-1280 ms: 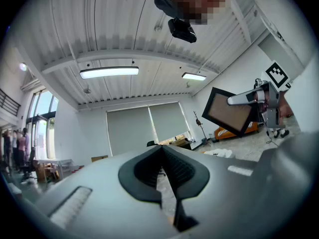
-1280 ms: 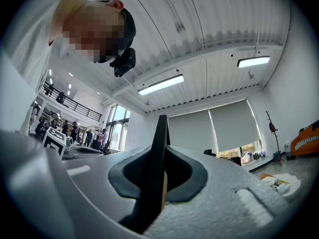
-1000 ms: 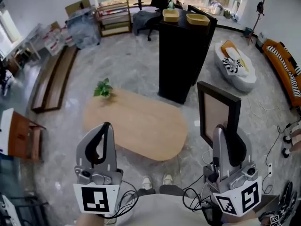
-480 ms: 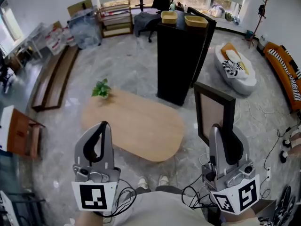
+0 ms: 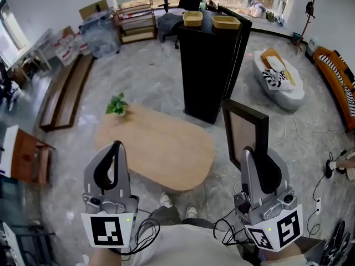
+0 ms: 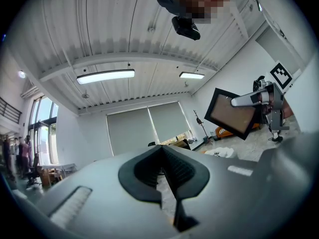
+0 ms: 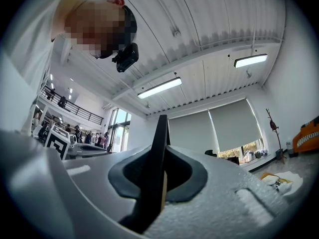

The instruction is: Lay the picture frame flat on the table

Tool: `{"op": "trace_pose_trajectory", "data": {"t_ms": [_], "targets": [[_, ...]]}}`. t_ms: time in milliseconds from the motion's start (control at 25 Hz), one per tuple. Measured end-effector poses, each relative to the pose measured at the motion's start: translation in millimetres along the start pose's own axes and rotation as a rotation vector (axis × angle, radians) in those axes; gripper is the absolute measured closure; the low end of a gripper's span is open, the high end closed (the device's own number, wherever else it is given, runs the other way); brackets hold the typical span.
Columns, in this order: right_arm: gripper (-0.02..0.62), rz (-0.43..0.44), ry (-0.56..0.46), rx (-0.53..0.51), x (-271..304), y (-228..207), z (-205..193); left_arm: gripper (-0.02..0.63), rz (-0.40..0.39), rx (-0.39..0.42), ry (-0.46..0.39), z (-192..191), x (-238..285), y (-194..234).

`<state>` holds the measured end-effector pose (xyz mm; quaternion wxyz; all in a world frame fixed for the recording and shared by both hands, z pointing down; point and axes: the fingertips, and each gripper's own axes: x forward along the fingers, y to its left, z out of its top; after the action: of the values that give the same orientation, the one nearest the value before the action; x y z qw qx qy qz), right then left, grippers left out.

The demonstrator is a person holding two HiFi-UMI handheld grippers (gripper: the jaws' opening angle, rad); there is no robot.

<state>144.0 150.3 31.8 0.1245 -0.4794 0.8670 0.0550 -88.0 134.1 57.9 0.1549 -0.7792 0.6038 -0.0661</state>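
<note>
A black-rimmed picture frame (image 5: 246, 137) with a brown backing stands upright in my right gripper (image 5: 258, 157), which is shut on its lower edge. In the right gripper view the frame (image 7: 160, 158) shows edge-on, pinched between the pads. From the left gripper view the frame (image 6: 234, 114) hangs in the air at the right. My left gripper (image 5: 111, 159) is shut with nothing in it, held low at the left. The oval wooden table (image 5: 158, 146) lies ahead, between and beyond both grippers.
A small potted plant (image 5: 117, 105) stands at the table's far left end. A tall black cabinet (image 5: 208, 65) with two yellow bowls rises behind the table. A white beanbag (image 5: 280, 79) and an orange sofa (image 5: 338, 73) sit at the right. Cables trail on the floor near my feet.
The view has shifted slightly: the frame and right gripper have drifted left in the head view, toward the table. The left gripper has barely moved.
</note>
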Motion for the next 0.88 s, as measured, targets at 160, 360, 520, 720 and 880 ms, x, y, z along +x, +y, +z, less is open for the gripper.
{"op": "trace_pose_trajectory", "data": {"t_ms": [160,360,520,720,880], "targets": [[0.545,0.002,0.007,0.009,0.1,0.3,-1.7,0.586,-0.011,0.010,0.008,-0.6,0.0,-2.4],[0.545,-0.002,0.017,0.021,-0.2,-0.7,-3.3,0.586,-0.017,0.004,0.003,-0.9,1.7,-5.0],[0.545,-0.001,0.024,0.018,-0.7,-0.8,-3.8,0.586,-0.026,0.001,0.003,-2.1,2.6,-9.1],[0.545,0.010,0.035,0.023,0.1,0.4,-5.7,0.586,-0.038,-0.006,0.012,-3.4,2.5,-15.3],[0.545,0.015,0.043,0.028,-0.1,1.4,-6.0,0.586,-0.048,-0.016,0.018,-5.2,3.0,-19.8]]}}
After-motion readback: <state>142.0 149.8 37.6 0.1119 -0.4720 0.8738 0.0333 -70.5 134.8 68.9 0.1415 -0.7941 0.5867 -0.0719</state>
